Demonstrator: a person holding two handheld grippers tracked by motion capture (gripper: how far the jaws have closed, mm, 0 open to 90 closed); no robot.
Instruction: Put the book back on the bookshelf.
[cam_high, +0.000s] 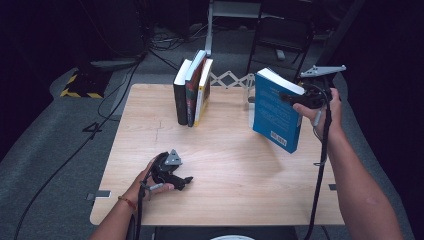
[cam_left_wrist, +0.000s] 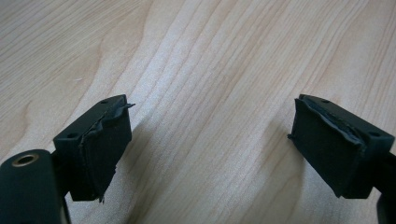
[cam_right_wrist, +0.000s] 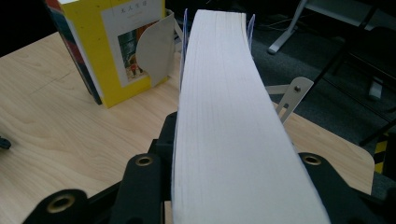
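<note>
nearest you on the wooden table (cam_high: 225, 170), well in front of the row of three standing books (cam_high: 192, 92), your left gripper (cam_high: 181, 181) rests low on the bare wood with its jaws spread apart and nothing between them. farther off and to the right of that row, your right gripper (cam_high: 295, 100) is clamped on the blue book (cam_high: 275, 112), which hangs tilted above the table's right side, page edges toward your hand.
</note>
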